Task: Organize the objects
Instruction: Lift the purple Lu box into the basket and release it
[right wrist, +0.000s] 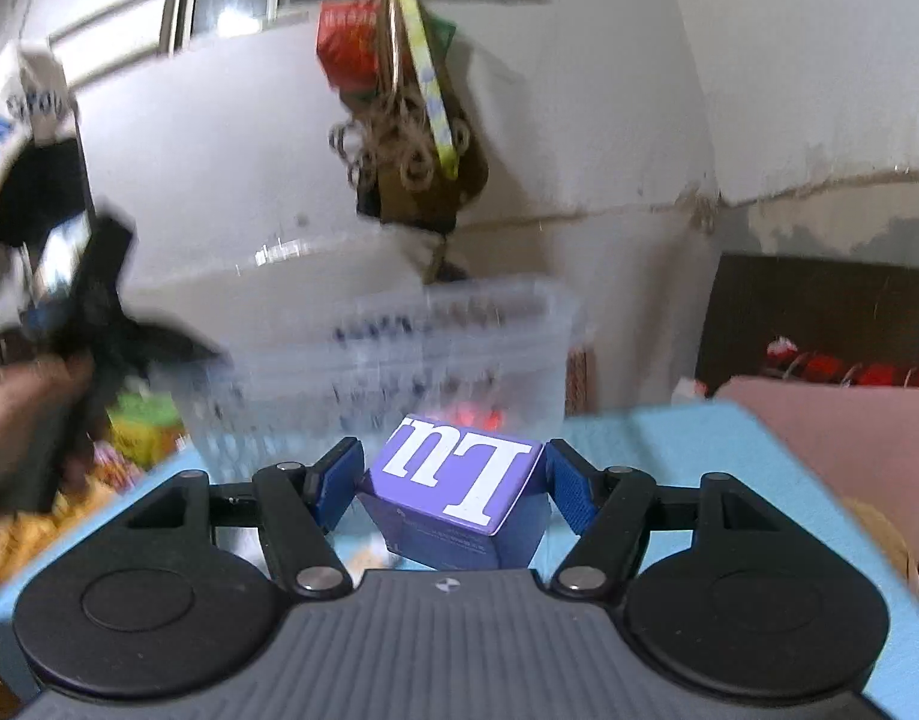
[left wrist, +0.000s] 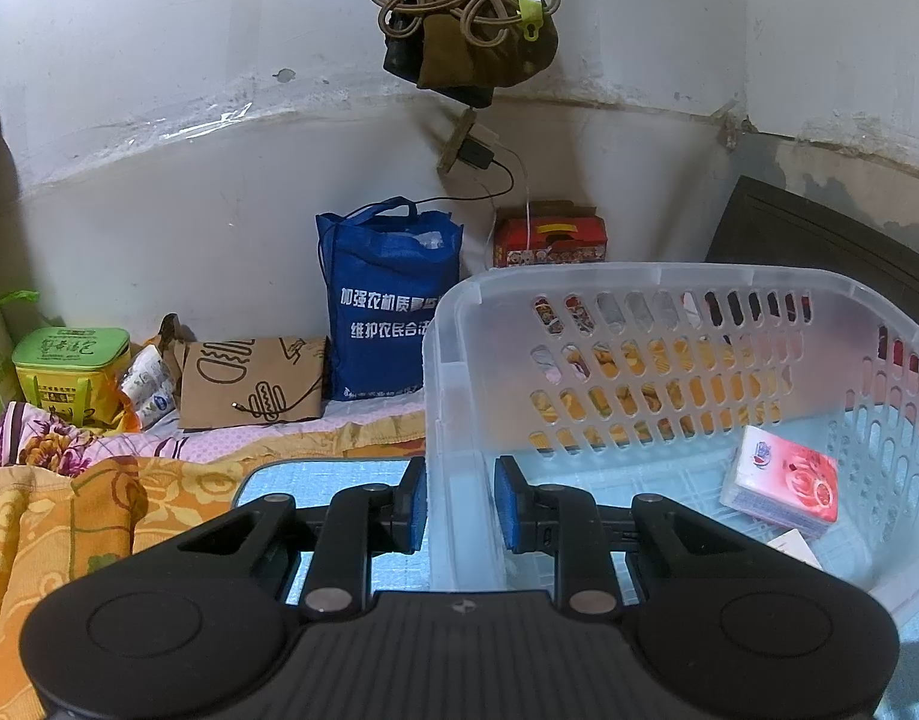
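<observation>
A clear plastic basket (left wrist: pixel 669 282) with slotted walls stands on a light blue mat (left wrist: pixel 291 480). My left gripper (left wrist: pixel 461 504) is shut on the basket's near left wall, one blue pad on each side. A pink and white tissue pack (left wrist: pixel 780 480) lies inside on the basket floor. In the right wrist view my right gripper (right wrist: pixel 453 486) is shut on a purple box (right wrist: pixel 459 486) with large white letters, raised above the mat in front of the blurred basket (right wrist: pixel 459 330). At that view's left edge a hand holds the left gripper (right wrist: pixel 99 312).
A blue tote bag (left wrist: pixel 387 300), a red carton (left wrist: pixel 549 234), a brown paper bag (left wrist: pixel 249 384) and a green tin (left wrist: pixel 69 372) line the wall. A cord bundle (left wrist: pixel 459 12) hangs above. Floral bedding (left wrist: pixel 69 510) lies left, a dark headboard (left wrist: pixel 819 240) right.
</observation>
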The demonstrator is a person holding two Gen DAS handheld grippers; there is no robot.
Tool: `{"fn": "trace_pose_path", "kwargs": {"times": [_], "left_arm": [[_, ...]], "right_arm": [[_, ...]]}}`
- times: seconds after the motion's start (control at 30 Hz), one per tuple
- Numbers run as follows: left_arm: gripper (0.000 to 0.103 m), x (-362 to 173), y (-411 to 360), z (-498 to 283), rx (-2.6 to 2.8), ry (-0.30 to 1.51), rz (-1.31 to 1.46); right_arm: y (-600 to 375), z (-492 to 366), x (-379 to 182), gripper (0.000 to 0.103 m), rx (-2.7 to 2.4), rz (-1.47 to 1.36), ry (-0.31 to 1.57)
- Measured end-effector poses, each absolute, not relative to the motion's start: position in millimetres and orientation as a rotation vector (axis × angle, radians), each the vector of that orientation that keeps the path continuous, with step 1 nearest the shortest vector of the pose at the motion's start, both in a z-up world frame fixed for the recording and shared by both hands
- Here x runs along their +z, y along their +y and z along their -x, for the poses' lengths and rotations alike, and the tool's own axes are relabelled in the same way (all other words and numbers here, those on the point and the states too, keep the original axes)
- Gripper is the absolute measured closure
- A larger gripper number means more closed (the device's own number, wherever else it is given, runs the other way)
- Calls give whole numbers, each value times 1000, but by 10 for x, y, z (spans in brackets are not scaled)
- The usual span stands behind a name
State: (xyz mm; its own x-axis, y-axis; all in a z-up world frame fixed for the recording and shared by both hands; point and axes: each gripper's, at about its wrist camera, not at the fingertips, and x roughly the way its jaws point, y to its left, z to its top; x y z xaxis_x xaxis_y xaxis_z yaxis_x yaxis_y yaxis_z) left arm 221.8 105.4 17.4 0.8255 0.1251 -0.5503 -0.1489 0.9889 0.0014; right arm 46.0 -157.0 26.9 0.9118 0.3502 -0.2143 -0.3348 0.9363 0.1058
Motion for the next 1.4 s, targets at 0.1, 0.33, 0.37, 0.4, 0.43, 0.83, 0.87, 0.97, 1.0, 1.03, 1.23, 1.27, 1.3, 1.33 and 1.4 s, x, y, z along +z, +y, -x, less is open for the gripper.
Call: {"fn": "trace_pose_path", "kwargs": {"times": [0.1, 0.33, 0.37, 0.4, 0.43, 0.83, 0.87, 0.97, 1.0, 1.03, 1.23, 1.27, 1.3, 1.33, 1.4], "left_arm": [[75, 175, 1058, -2227, 149, 580, 40], [75, 185, 1047, -2228, 157, 583, 35], [75, 185, 1048, -2230, 158, 583, 35], [75, 185, 1049, -2232, 158, 583, 36], [75, 185, 1050, -2234, 158, 583, 37], [75, 183, 1052, -2222, 153, 583, 33], [75, 179, 1053, -2222, 153, 584, 35], [75, 176, 1050, -2213, 152, 587, 41], [75, 173, 1047, -2211, 151, 588, 40], [75, 171, 1047, -2208, 149, 587, 39], [75, 178, 1050, -2215, 142, 588, 38], [75, 178, 1049, -2216, 142, 588, 39], [75, 177, 1050, -2218, 142, 588, 38], [75, 179, 1049, -2218, 143, 586, 36], [75, 180, 1049, -2218, 143, 585, 36]], "right_arm": [[-1693, -327, 630, 34, 404, -93, 162], [-1376, -744, 1290, 34, 468, 5, 130], [-1289, -868, 1329, 34, 459, 21, 141], [-1214, -992, 1357, 34, 448, 35, 160], [-1133, -1142, 1371, 34, 445, 41, 188], [-804, -1723, 1109, 29, 459, 66, 306], [-793, -1755, 1118, 13, 458, 70, 306], [-789, -1760, 1106, 1, 422, 80, 295], [-802, -1744, 1108, 1, 411, 82, 295], [-832, -1727, 1103, 0, 405, 76, 298], [-1137, -1325, 966, 0, 444, -30, 286], [-1175, -1226, 933, 0, 448, -40, 278], [-1213, -1097, 876, 0, 447, -52, 267], [-1229, -1003, 819, 0, 450, -50, 266], [-1215, -880, 696, 0, 440, -41, 277]]}}
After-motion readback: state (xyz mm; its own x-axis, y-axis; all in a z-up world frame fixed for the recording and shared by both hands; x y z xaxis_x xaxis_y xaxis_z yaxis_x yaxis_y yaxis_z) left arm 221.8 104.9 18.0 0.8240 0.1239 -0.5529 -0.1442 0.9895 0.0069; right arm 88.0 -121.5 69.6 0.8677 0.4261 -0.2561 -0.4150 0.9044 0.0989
